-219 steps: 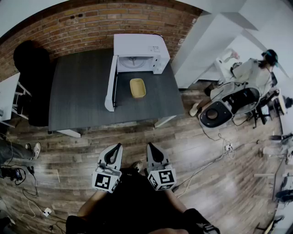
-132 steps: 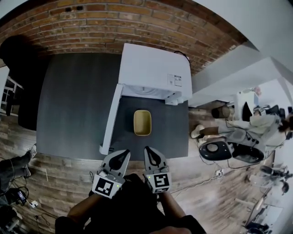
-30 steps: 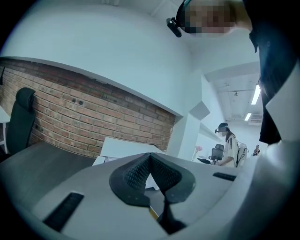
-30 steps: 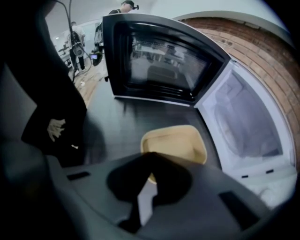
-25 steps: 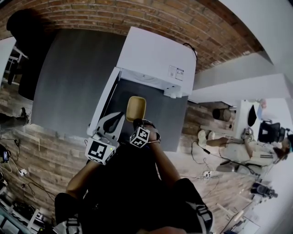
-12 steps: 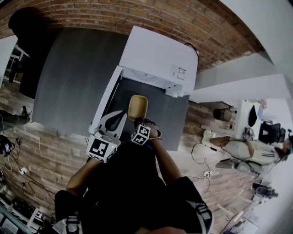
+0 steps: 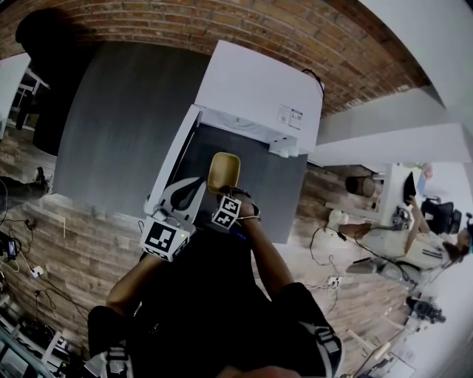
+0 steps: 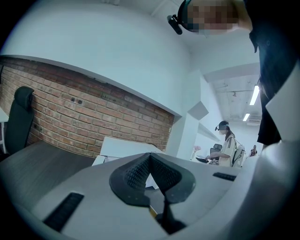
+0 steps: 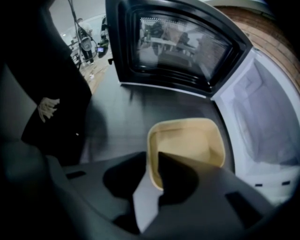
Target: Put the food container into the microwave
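The yellow food container point(image 7: 223, 170) is on the dark table point(image 7: 118, 111), just in front of the white microwave point(image 7: 259, 88), whose door point(image 7: 171, 166) swings out to the left. My right gripper point(image 7: 222, 191) is shut on the container's near rim. In the right gripper view one jaw is inside the container point(image 9: 187, 140) and one outside, with the microwave's white cavity point(image 9: 267, 112) and door window point(image 9: 178, 47) beyond. My left gripper point(image 7: 195, 183) hovers shut beside the door with nothing in it; the left gripper view shows its jaws point(image 8: 150, 157) together.
A brick wall point(image 7: 222, 22) runs behind the table. A black chair point(image 7: 41, 44) stands at the table's far left. Cables lie on the wooden floor point(image 7: 44, 229). A seated person point(image 7: 436, 247) is at a desk far to the right.
I walked up to the table and my right gripper reached out and shut on the container's rim. In the last second the container edged slightly toward the microwave opening.
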Demonstrator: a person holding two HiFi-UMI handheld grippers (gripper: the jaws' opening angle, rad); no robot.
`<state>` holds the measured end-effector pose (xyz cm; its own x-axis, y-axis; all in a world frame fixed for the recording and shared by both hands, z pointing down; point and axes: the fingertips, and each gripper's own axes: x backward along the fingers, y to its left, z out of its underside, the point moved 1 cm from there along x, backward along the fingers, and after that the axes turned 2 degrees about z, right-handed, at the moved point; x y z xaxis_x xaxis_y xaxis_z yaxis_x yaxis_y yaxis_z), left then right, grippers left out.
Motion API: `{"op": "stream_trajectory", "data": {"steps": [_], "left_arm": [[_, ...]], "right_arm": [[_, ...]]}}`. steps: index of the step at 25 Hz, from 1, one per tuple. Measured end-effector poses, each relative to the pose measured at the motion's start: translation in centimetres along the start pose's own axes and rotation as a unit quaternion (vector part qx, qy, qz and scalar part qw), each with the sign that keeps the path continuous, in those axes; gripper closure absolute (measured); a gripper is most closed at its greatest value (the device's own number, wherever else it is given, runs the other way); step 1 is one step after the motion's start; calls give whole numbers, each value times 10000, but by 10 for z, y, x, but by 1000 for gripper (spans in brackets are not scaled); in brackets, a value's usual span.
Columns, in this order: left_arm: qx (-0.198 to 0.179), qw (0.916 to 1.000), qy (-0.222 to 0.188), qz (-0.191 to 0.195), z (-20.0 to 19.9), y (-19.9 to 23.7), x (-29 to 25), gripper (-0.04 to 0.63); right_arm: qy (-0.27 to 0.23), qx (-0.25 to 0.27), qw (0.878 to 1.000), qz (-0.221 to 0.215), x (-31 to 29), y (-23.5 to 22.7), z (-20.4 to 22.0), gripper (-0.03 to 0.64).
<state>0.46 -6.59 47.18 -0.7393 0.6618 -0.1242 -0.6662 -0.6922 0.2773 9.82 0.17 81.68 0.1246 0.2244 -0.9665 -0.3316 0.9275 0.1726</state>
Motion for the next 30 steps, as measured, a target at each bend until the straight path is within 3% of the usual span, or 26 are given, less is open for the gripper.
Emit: {"op": "stream_trajectory", "data": {"steps": [4,13,30], "left_arm": [[-14,10000,-32,-27,-3,2,0,560],[194,9997,-8,-117,-7,4,-3,560],[51,9999,-116,-10,-10,7,-16,560]], "right_arm": [[-10,38,10000,-24,-4,0,-1,563],[-88,130,9998,86,4,-10,-6,577],[-394,67,9986,335,50,-36,-19,581]]}}
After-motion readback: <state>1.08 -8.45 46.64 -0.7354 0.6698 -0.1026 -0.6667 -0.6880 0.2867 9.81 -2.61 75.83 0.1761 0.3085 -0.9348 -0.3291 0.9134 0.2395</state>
